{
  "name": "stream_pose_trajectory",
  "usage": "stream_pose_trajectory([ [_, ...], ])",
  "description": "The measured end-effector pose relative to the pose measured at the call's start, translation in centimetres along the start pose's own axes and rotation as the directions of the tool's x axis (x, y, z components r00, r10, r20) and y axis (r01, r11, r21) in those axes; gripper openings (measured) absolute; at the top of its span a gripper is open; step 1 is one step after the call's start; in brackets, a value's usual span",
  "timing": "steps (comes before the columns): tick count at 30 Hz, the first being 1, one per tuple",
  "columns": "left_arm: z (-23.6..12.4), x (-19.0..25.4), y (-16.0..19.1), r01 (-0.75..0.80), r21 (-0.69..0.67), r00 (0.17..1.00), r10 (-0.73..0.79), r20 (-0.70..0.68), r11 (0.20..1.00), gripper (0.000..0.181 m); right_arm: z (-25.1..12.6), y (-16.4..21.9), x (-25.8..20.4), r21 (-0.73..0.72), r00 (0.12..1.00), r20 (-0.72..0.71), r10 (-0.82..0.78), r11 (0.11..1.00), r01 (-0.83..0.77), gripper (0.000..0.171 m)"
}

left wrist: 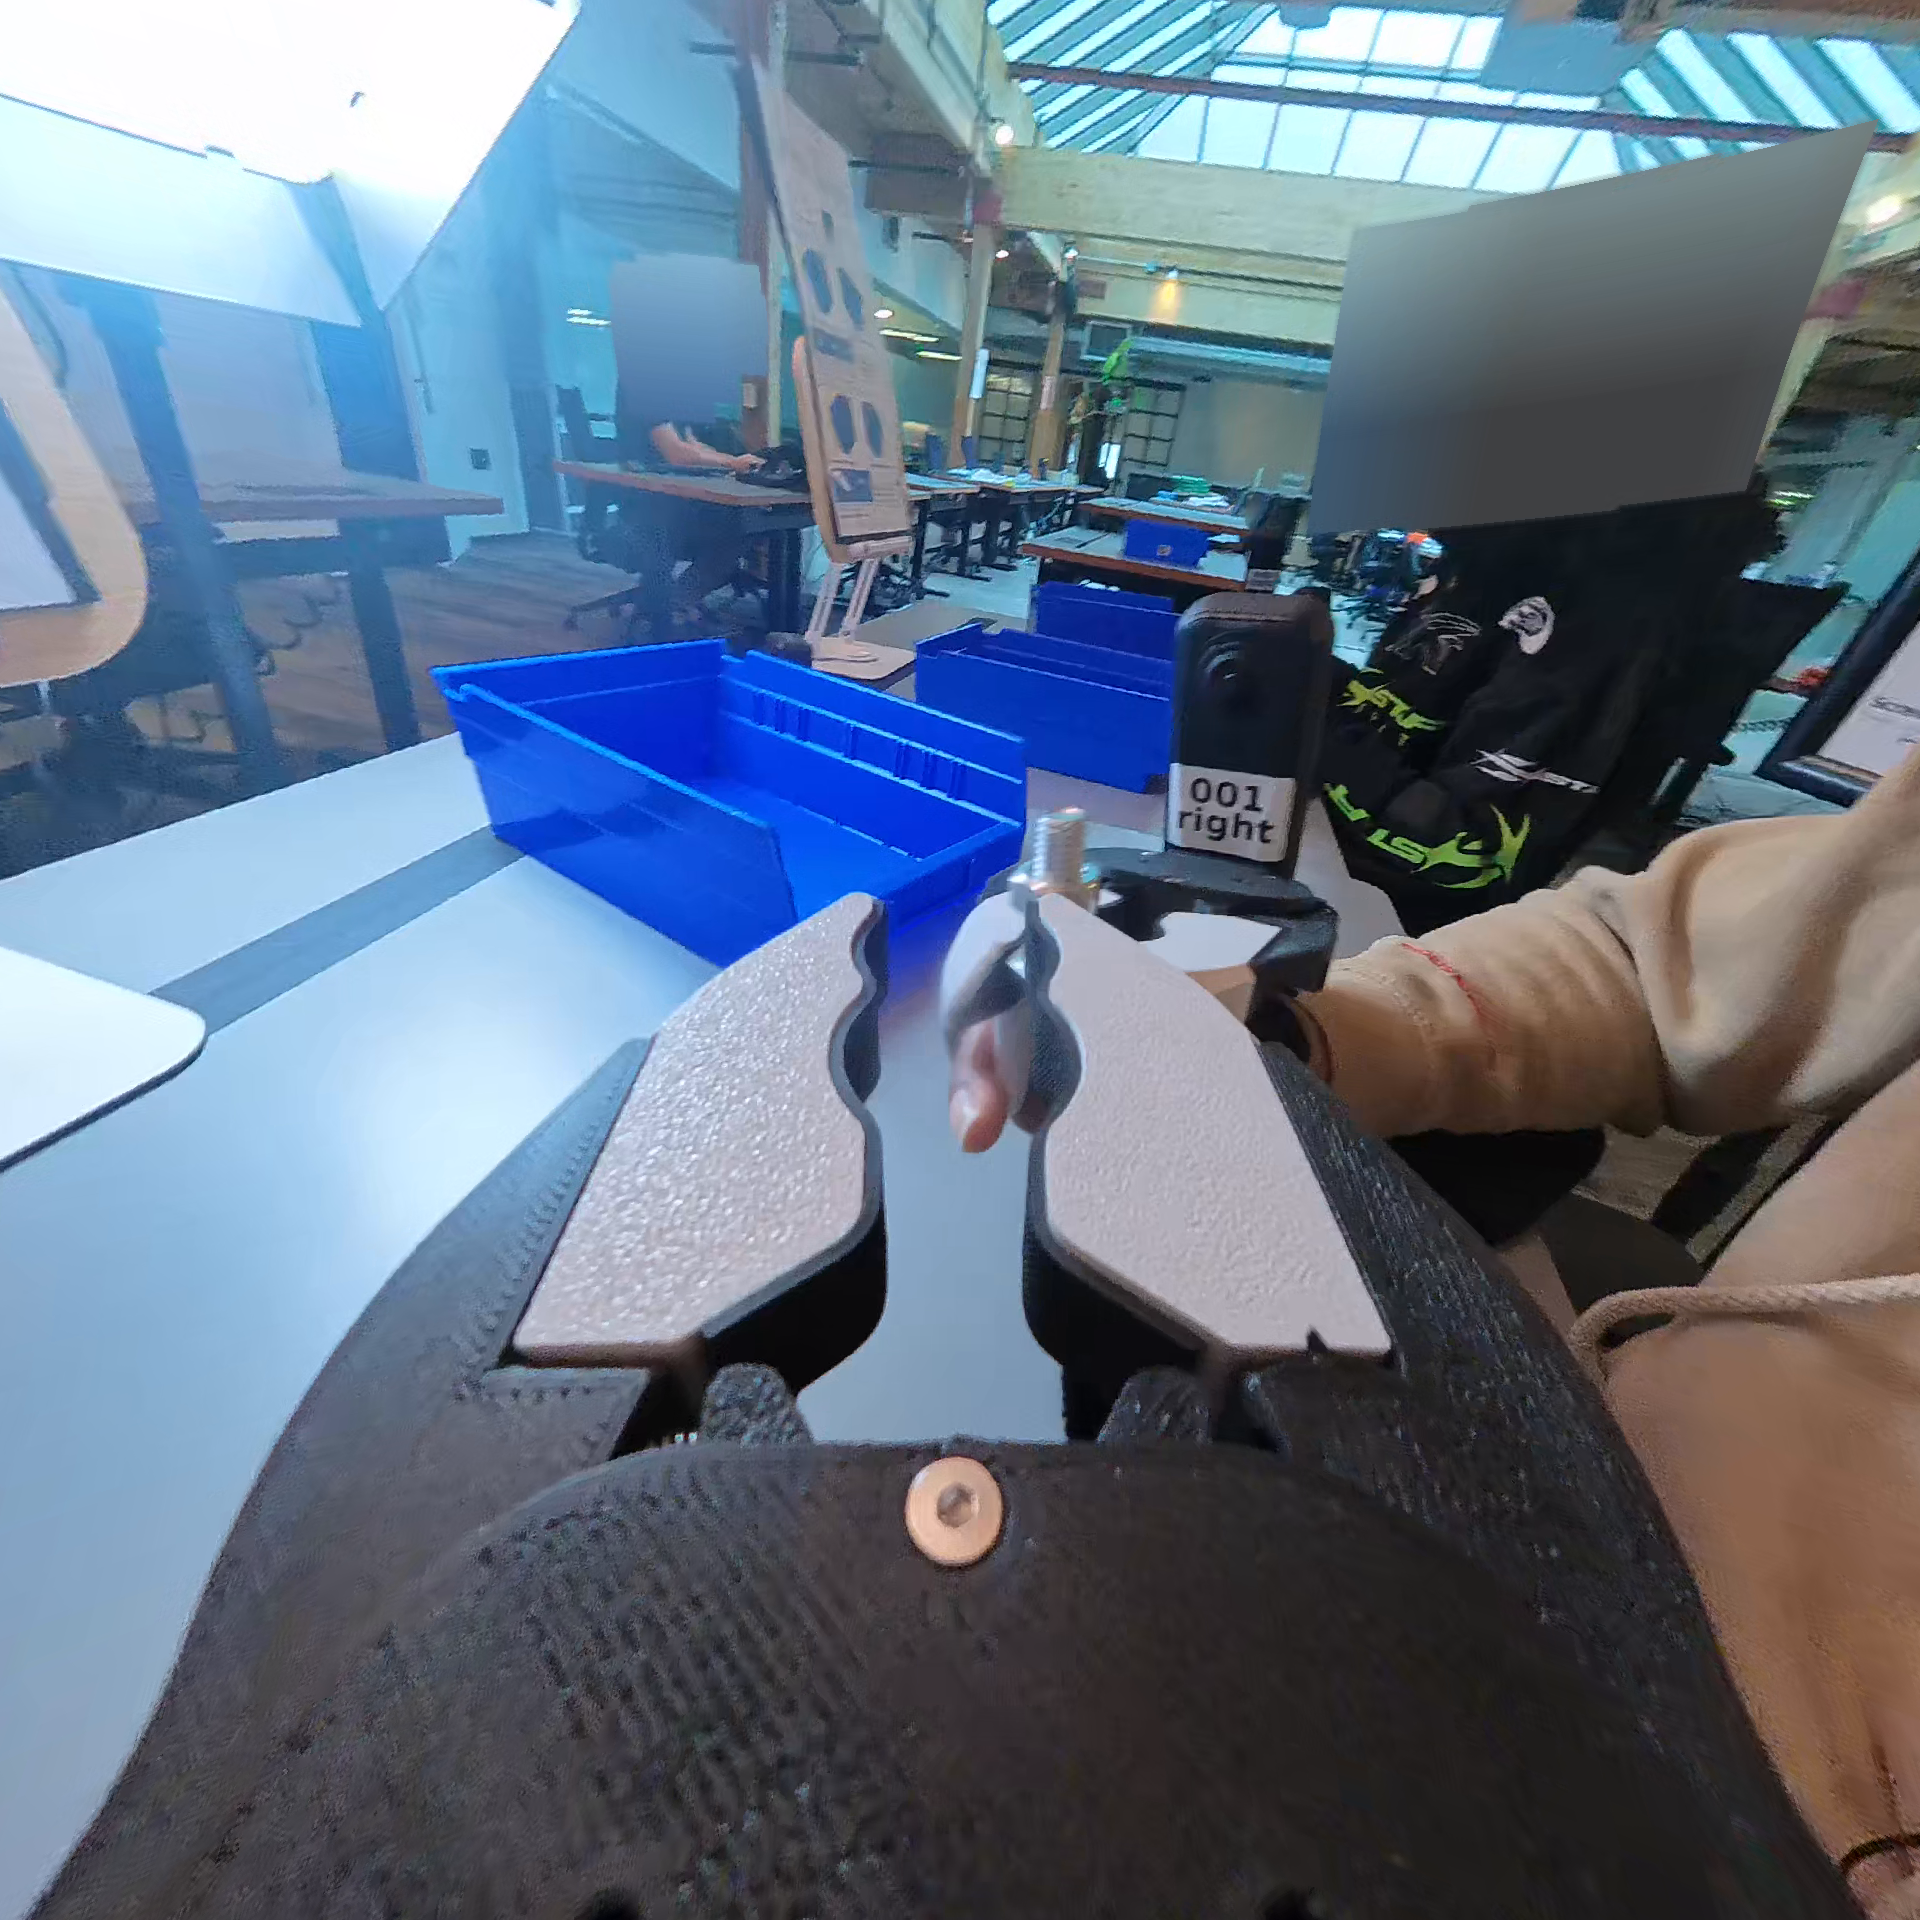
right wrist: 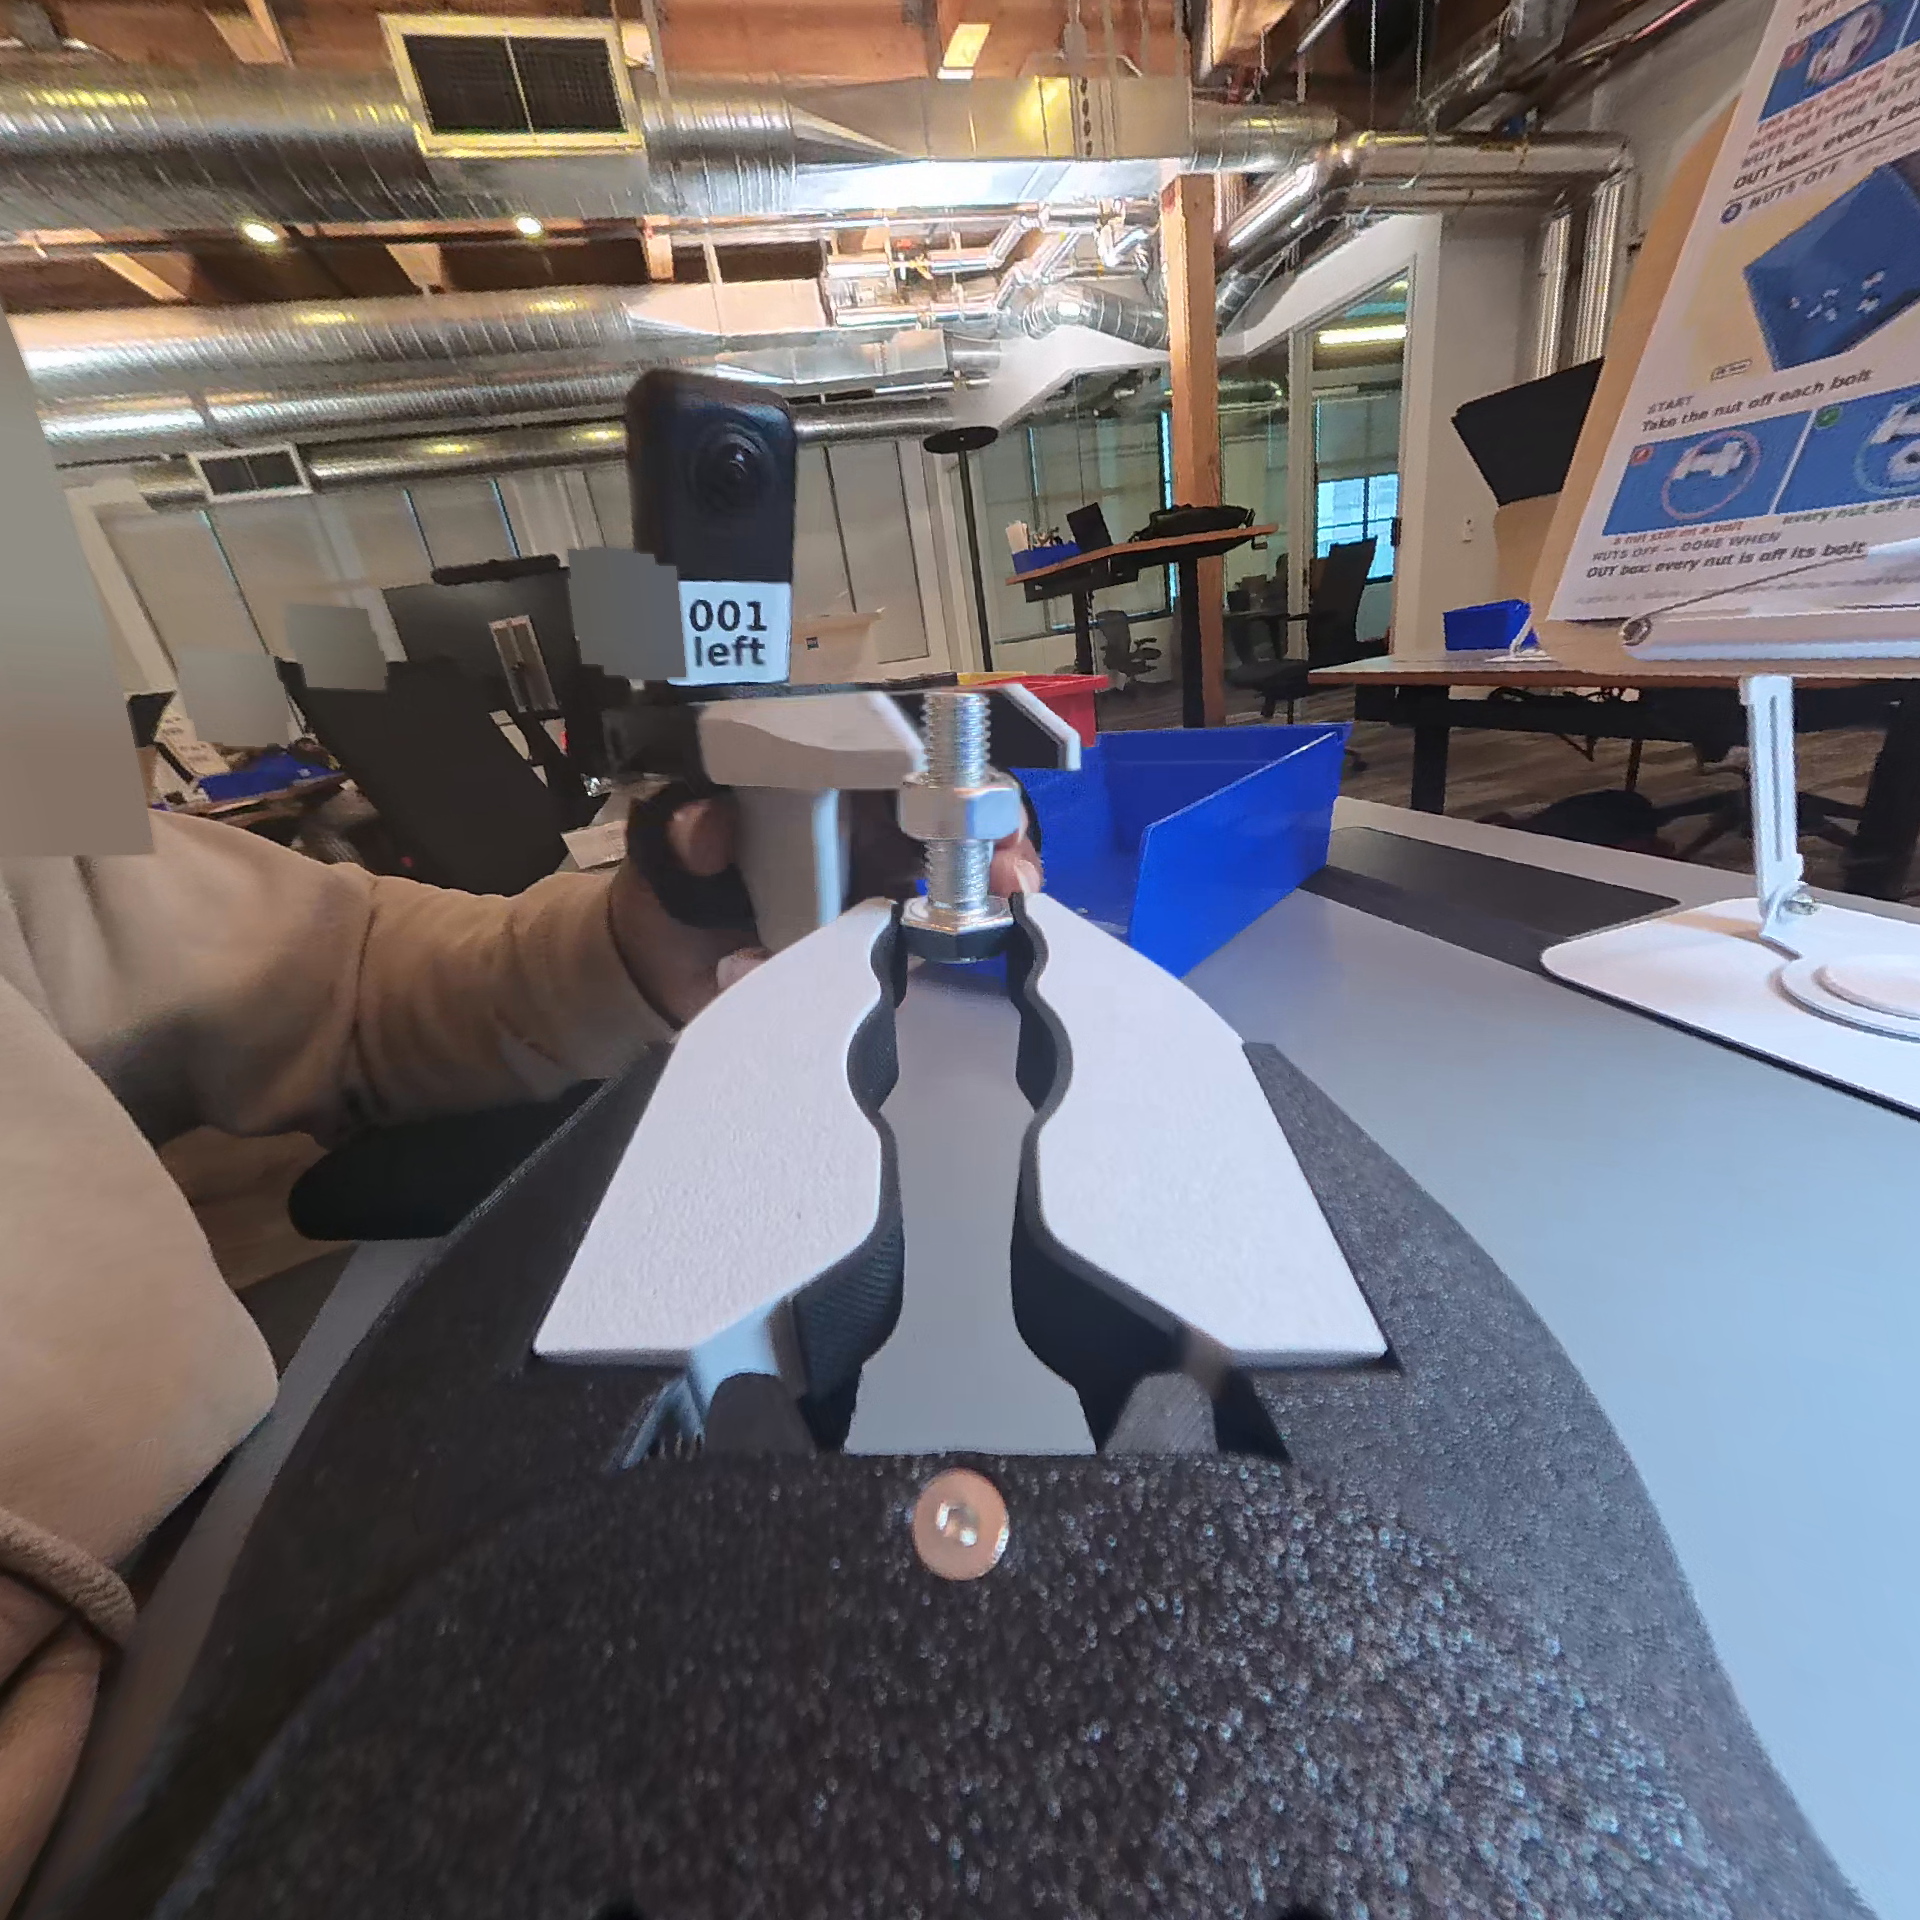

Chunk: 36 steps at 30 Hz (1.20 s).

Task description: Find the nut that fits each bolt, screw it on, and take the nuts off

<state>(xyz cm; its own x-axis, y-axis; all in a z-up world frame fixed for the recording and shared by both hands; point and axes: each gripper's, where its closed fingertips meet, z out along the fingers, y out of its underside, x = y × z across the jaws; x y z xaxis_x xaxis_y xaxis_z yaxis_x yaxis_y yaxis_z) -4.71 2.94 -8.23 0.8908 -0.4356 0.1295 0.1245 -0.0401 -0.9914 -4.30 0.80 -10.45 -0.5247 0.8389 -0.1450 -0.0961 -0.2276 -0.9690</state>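
Grey tabletop carries an open blue plastic bin. Above it, the right gripper fingers clamp the head of an upright threaded steel bolt; its hex nut sits mid-shaft. Left gripper fingers stand narrowly apart, empty.

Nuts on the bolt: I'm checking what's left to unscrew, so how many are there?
1: a hex nut midway up the thread of the bolt, above the right gripper. The hex piece clamped there looks like the bolt's head.

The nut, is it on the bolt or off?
On: the nut sits mid-thread on the upright bolt, whose head the right claw grips.
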Motion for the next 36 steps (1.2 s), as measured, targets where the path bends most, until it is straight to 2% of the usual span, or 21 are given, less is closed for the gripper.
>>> stream_pose_trajectory([
  [3,0.6,1.4,0.2,-0.043,-0.015,0.998,0.042,-0.037,0.999,0.032,0.2,0.4,-0.1,-0.017,1.0,0.001,-0.001,1.0,0.001,0.018],
  [5,0.6,1.1,0.5,-0.063,-0.03,0.998,0.063,-0.015,0.998,0.032,0.2,0.4,-0.2,-0.017,1.0,0.004,-0.003,1.0,0.003,0.018],
  [7,0.1,-0.6,0.5,-0.039,-0.039,0.997,0.041,0.067,0.998,0.01,0.0,0.0,-0.1,0.009,1.0,0.011,0.013,1.0,-0.013,0.018],
  [10,-0.3,-0.9,0.1,0.019,-0.011,0.999,-0.019,0.042,1.0,0.02,-0.2,-0.4,0.2,0.013,1.0,-0.003,0.003,1.0,-0.003,0.018],
  [14,0.5,1.3,0.1,-0.038,-0.011,0.999,0.037,-0.034,0.999,0.032,0.2,0.3,0.1,-0.015,1.0,-0.006,0.007,1.0,-0.007,0.018],
  [16,0.7,1.0,0.8,-0.062,-0.051,0.998,0.062,-0.01,0.997,0.033,0.2,0.4,-0.1,-0.015,1.0,-0.001,0.004,1.0,-0.004,0.018],
  [17,0.6,0.6,0.8,-0.06,-0.049,0.998,0.061,0.008,0.997,0.03,0.2,0.3,0.0,-0.013,1.0,-0.006,0.006,1.0,-0.007,0.018],
  [18,0.3,-0.4,0.7,-0.042,-0.049,0.997,0.045,0.058,0.998,0.013,0.0,0.1,0.1,-0.002,1.0,-0.001,0.014,1.0,-0.014,0.018],
  [19,0.0,-1.2,0.5,-0.03,-0.032,0.996,0.032,0.089,0.999,0.012,-0.1,-0.1,0.1,0.01,1.0,0.004,0.022,1.0,-0.022,0.018],
  [21,-0.3,-1.5,0.3,0.015,-0.027,0.997,-0.013,0.074,1.0,0.015,-0.1,-0.3,0.2,0.009,1.0,-0.005,0.012,1.0,-0.012,0.018],
  [27,0.6,1.3,0.6,-0.025,-0.028,0.999,0.024,-0.039,0.999,0.031,0.1,0.4,0.2,-0.017,1.0,-0.009,0.018,1.0,-0.019,0.018],
  [30,0.8,0.8,1.1,-0.063,-0.065,0.998,0.064,0.001,0.996,0.031,0.2,0.5,0.1,-0.022,1.0,-0.004,0.019,1.0,-0.019,0.018],
  [32,0.2,-0.8,0.9,-0.035,-0.054,0.996,0.04,0.08,0.998,0.008,0.0,0.2,0.2,-0.001,0.999,0.0,0.033,0.999,-0.033,0.018],
  [36,-0.1,-1.0,0.7,0.004,-0.043,0.998,-0.001,0.062,0.999,0.014,-0.1,0.1,0.4,-0.005,1.0,-0.008,0.025,1.0,-0.025,0.018],
])
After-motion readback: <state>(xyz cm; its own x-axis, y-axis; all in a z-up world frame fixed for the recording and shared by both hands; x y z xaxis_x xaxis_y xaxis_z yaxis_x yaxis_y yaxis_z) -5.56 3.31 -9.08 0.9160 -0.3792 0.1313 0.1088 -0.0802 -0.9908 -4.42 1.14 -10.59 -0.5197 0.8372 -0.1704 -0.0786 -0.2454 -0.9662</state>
